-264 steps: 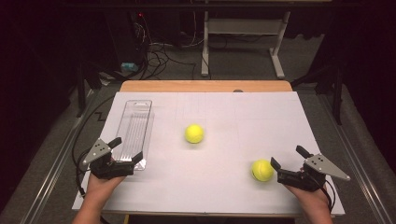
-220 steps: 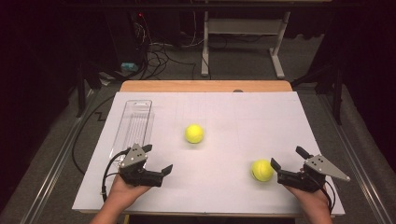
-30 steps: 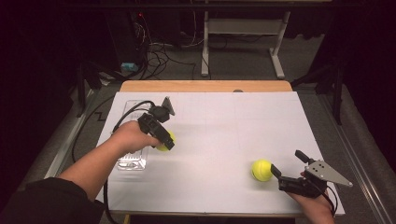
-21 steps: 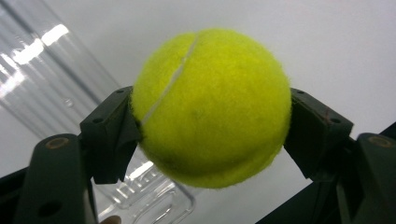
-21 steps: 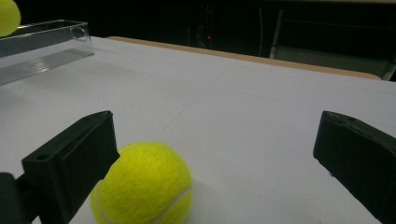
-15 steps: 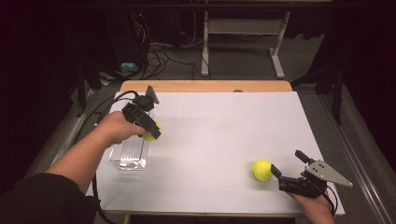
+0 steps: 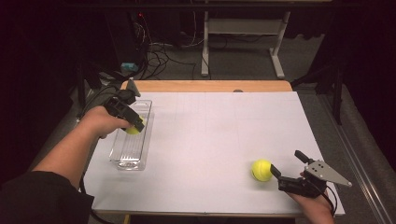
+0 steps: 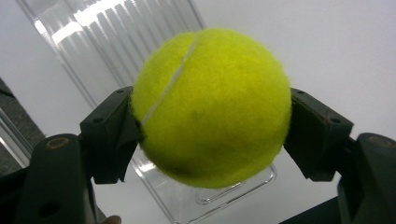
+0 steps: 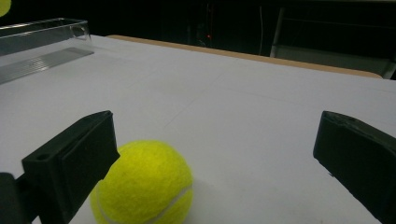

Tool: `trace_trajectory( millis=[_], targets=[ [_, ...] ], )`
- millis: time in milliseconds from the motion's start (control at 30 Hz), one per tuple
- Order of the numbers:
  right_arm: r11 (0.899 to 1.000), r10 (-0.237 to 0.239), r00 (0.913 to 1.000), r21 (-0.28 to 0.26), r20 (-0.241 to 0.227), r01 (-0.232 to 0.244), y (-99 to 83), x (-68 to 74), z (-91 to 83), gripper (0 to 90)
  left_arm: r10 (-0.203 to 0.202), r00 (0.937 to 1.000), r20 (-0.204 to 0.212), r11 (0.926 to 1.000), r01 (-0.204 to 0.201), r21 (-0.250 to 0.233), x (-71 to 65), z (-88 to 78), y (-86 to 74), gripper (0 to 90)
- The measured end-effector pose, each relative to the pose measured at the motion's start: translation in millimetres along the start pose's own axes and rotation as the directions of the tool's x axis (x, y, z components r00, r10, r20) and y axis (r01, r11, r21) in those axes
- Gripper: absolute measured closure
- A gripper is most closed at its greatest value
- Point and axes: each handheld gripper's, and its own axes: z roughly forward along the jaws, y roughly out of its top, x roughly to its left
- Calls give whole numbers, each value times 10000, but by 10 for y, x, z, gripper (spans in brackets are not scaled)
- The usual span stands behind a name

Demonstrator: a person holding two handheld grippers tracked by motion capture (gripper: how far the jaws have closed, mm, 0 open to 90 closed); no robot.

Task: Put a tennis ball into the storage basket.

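Yellow tennis ball (image 8: 210, 105), white seam, above clear tray (image 7: 122, 157)

White-topped table (image 7: 210, 140), clear tray (image 7: 122, 158) left, tennis ball (image 7: 261, 170) right

L gripper (image 7: 133, 122) hung over the clear tray (image 7: 122, 157) at the tabletop's (image 7: 210, 140) left, fingers clamped on a yellow ball (image 7: 132, 130). R gripper (image 7: 285, 172) sat near the front right edge, fingers wide apart, w/ a 2nd ball (image 7: 261, 170) just beside its left finger.
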Motion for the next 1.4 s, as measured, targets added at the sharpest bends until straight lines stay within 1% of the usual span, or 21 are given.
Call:
trace_trajectory(
  millis=[67, 133, 200, 433, 533, 733, 833, 1000, 1233, 1367, 1400],
  targets=[
    [10000, 7, 10000, 5, 10, -7, 0, 0, -1, 0, -102, 9998, -161, 9999, 104, 81, 33, 0, 0, 260],
    [10000, 2, 10000, 6, 13, -2, 0, -1, -1, 0, -226, 9994, -263, 9997, 226, 27, 67, 8, 0, 260],
    [10000, 0, 10000, 6, 7, 0, 0, -1, -2, 0, -339, 9987, -383, 9994, 342, 77, 103, 14, 5, 260],
    [10000, 28, 10000, 1, 35, -28, -2, -8, -6, 0, -578, 9966, -580, 9983, 583, 73, 182, 47, 21, 260],
    [10000, 12, 10000, 3, 33, -12, -2, -6, -5, 0, -604, 9960, -654, 9981, 609, 55, 193, 63, 36, 259],
    [10000, 34, 10000, 15, 21, -34, -3, -3, -1, 0, -529, 9957, -760, 9985, 540, 126, 181, 133, 81, 259],
    [10000, -6, 10000, 23, 18, 6, -4, -4, -1, 0, -531, 9958, -740, 9984, 543, 134, 183, 189, 111, 258],
    [10000, -12, 10000, 42, 11, 12, -7, -9, -1, 0, -523, 9954, -800, 9981, 546, 277, 195, 293, 153, 258],
    [10000, -24, 10000, 49, 7, 24, -8, -8, 1, 0, -559, 9947, -858, 9979, 584, 277, 216, 419, 213, 257],
    [10000, 64, 10000, 71, 0, -64, -12, -1, 2, 0, -688, 9936, -896, 9971, 715, 269, 249, 459, 252, 256],
    [10000, 10, 10000, 76, 6, -10, -12, -4, 2, 0, -717, 9935, -888, 9969, 743, 263, 257, 465, 260, 256]
  ],
)
